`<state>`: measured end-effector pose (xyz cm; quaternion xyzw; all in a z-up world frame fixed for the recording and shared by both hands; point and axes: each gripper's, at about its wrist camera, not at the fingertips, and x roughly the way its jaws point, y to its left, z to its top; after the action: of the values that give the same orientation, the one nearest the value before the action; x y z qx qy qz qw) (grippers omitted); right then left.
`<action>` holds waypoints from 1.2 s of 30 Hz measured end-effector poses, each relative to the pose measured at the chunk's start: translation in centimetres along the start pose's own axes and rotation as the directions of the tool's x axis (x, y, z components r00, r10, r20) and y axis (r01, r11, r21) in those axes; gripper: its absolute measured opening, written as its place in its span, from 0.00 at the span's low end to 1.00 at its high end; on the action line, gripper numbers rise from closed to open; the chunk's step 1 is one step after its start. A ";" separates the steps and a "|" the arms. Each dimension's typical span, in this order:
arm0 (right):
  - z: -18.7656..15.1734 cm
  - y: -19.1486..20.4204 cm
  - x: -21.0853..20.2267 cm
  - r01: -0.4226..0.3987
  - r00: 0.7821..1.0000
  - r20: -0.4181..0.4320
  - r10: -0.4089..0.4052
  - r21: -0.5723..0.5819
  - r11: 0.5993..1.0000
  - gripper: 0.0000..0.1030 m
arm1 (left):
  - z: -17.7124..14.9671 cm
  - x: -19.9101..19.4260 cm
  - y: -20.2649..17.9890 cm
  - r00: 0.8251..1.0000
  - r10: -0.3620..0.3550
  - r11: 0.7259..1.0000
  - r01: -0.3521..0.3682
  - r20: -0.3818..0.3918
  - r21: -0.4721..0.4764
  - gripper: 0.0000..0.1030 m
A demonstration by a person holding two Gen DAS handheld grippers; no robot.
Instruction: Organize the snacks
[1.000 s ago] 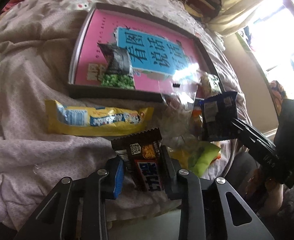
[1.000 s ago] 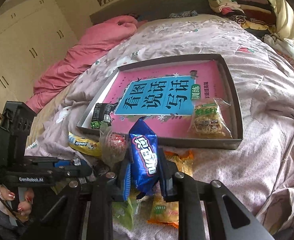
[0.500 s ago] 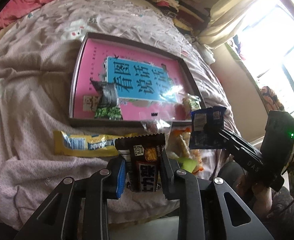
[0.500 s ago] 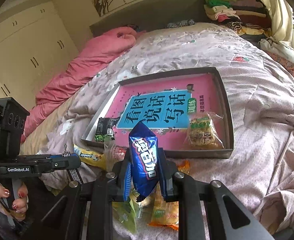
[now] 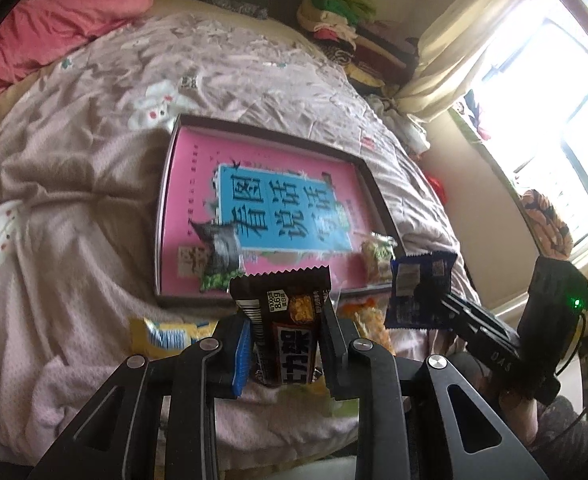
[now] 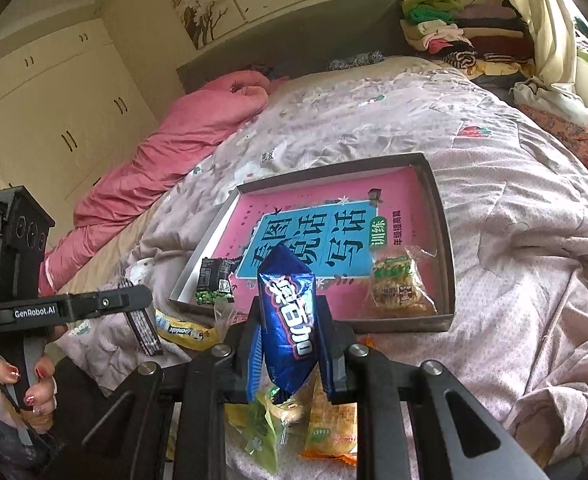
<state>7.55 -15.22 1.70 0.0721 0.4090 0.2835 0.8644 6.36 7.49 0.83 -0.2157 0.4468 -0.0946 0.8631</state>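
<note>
My left gripper (image 5: 285, 344) pinches a chocolate bar (image 5: 287, 328), its bottom hidden. My right gripper (image 6: 291, 344) clamps a blue packet (image 6: 289, 320); only its view shows the tray (image 6: 442, 248) at 12 o'clock sharply.

Bedroom beyond the fingers

A pink duvet (image 6: 165, 152) lay bunched far ahead to the left, folded clothes (image 6: 466, 28) were stacked by the dark headboard (image 6: 294, 36), cream wardrobes (image 6: 53, 100) stood left, and a bright window (image 5: 554, 92) was right.
</note>
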 end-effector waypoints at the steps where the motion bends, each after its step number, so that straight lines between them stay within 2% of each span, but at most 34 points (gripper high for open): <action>1: 0.1 0.0 -0.1 0.003 1.000 0.003 -0.003 0.001 1.000 0.23 | 0.2 0.0 0.0 1.000 0.001 1.000 -0.001 0.005 0.002 0.28; 10: 0.7 -0.5 -0.4 0.016 1.000 0.024 -0.016 0.018 1.000 0.23 | 2.1 0.4 -0.6 0.999 0.001 1.000 -0.001 0.037 0.010 0.28; 36: 3.2 -1.0 0.2 0.053 0.998 0.045 -0.054 0.023 0.998 0.23 | 5.2 2.8 -1.0 0.998 0.019 0.999 -0.021 0.062 0.030 0.28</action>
<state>10.48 -15.63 3.26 0.0769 0.3941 0.2540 0.8799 12.20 7.11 1.90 -0.2008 0.4206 -0.0861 0.8805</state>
